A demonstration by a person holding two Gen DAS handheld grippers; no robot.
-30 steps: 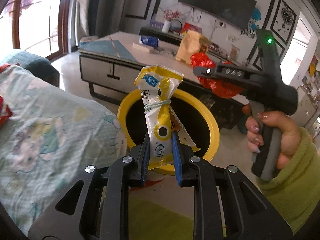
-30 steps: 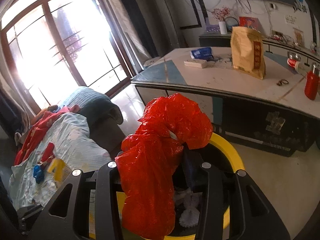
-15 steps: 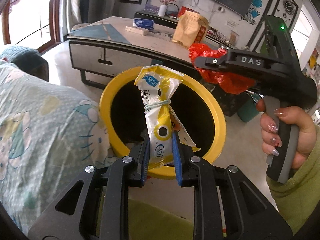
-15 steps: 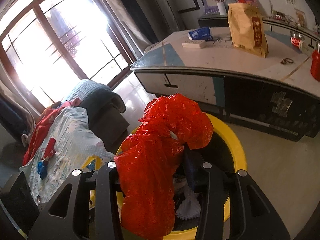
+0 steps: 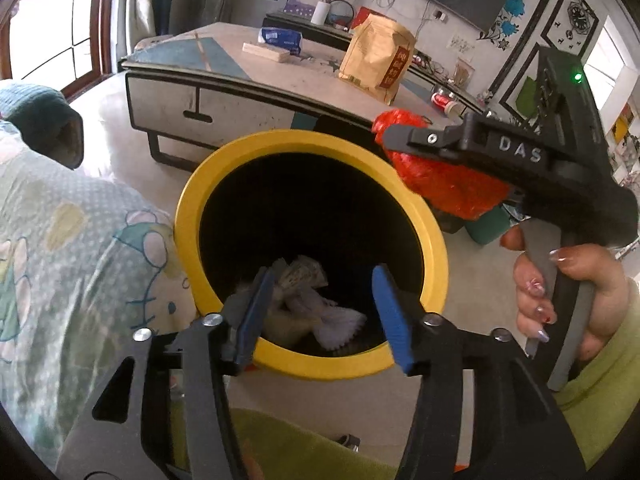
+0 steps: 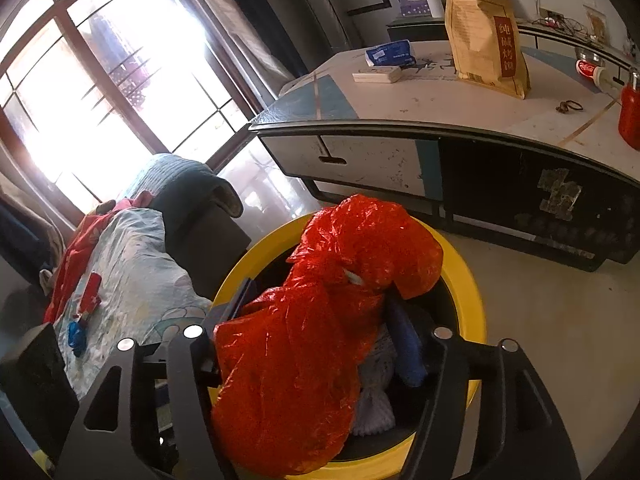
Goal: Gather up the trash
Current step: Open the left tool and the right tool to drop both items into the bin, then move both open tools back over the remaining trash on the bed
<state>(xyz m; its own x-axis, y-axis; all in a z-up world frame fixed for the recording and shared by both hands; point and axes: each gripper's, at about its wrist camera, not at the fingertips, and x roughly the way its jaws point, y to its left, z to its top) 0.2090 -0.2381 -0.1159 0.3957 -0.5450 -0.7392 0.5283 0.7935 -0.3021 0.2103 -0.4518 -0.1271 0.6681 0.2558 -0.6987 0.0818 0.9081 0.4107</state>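
Yellow wrapper gone from left tongs (image 5: 320, 312), jaws just spread, nothing between. Right tongs (image 6: 320, 320) just spread too; red bag (image 6: 320, 312) hangs between, lower middle, may snag, miss bin (image 6: 472, 288).

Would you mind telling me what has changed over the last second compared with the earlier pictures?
The left claw has just opened and let go of the yellow wrapper, which is gone from view; only white scraps show in the yellow bin. The right claw has also just been opening, though the red bag still sits between its fingers over the bin. The table and its clutter are unchanged.
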